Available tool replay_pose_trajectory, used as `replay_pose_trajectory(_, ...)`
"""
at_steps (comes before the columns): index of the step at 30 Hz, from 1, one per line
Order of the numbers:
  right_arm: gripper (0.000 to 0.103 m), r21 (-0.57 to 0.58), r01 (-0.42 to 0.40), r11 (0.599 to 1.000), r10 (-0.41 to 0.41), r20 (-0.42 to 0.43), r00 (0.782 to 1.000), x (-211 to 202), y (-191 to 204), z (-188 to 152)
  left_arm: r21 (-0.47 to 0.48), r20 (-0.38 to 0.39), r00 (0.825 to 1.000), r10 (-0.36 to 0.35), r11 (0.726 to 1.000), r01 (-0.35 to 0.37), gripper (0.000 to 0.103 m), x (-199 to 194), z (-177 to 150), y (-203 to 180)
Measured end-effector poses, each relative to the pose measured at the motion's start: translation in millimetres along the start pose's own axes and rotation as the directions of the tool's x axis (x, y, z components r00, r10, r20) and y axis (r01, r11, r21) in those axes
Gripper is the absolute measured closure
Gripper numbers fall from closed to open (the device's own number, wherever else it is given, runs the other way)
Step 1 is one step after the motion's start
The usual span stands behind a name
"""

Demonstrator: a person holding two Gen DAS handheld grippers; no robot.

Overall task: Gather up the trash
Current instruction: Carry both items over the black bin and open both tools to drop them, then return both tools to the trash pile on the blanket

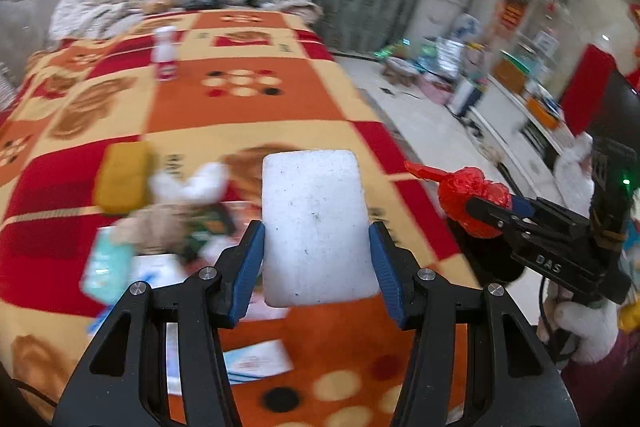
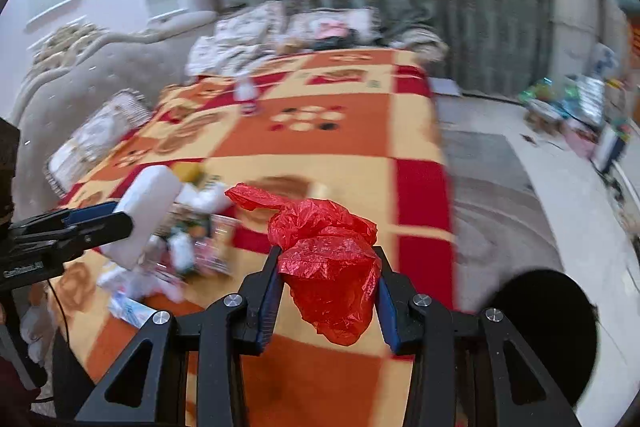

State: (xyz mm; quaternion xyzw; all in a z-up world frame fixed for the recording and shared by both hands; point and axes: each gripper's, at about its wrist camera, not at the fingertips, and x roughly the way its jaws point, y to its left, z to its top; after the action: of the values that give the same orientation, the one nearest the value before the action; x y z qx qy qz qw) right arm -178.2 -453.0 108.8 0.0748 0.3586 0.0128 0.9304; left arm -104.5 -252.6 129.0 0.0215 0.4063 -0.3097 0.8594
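The left gripper (image 1: 316,247) has its jaws clamped on the two long sides of a white foam block (image 1: 316,227), which stands upright between the blue pads above the near part of the bed (image 1: 248,107). The right gripper (image 2: 326,291) has its jaws pressed against a crumpled red plastic bag (image 2: 326,255); one twisted corner of the bag sticks out toward the bed's middle and the bottom sags below the pads. From the left wrist view, the bag hangs off the bed's right edge, over the floor.

On the patterned orange, red and yellow blanket, a blurred heap of litter (image 1: 176,219) lies near the bed's near left corner: a yellow sponge-like piece (image 1: 122,179), white crumpled paper, a pale blue packet (image 1: 106,267) and flat printed sheets. A small white bottle (image 1: 165,55) with a red label stands upright, well apart, toward the far end. A round black bin (image 2: 546,331) sits on the floor just beside the bed's right edge.
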Motion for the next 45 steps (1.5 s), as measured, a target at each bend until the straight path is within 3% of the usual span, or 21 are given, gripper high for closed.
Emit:
replay_pose_trajectory(9,0.063,0.166,0.172,0.971,-0.170,-0.027,0.985,-36,-111,-35,0.064,-0.085,0.989,-0.124,0.990,0.130,0.051,47,10,-98)
replay_pose_trajectory(20,0.062,0.289,0.243,0.926,-0.235,-0.062,0.970,-53,-182,-69,0.089,-0.159,0.962,-0.221,0.967,0.237,0.049,101,12,-177)
replay_pose_trajectory(24,0.055,0.327,0.240,0.914,-0.236,-0.051,0.970,-59,-196,-74,0.060,-0.173,0.937,-0.304,0.946,0.318,0.047,113,12,-189)
replay_pose_trajectory(26,0.048,0.343,0.250,0.906,-0.247,-0.054,0.968,-61,-202,-75,0.045,-0.186,0.921,-0.342,0.933,0.356,0.041,116,13,-191)
replay_pose_trajectory(28,0.031,0.361,0.248,0.899,-0.245,-0.053,0.968,-64,-206,-77,0.037,-0.193,0.917,-0.351,0.931,0.364,0.037,116,14,-192)
replay_pose_trajectory(34,0.031,0.362,0.228,0.904,-0.228,-0.041,0.973,-66,-203,-76,0.044,-0.184,0.934,-0.308,0.946,0.320,0.036,110,13,-184)
replay_pose_trajectory(38,0.031,0.326,0.211,0.922,-0.218,-0.015,0.976,-66,-186,-71,0.075,-0.151,0.959,-0.239,0.965,0.253,0.036,100,10,-172)
replay_pose_trajectory(45,0.031,0.273,0.190,0.943,-0.196,-0.003,0.981,-56,-158,-63,0.112,-0.091,0.987,-0.132,0.983,0.142,0.036,79,4,-148)
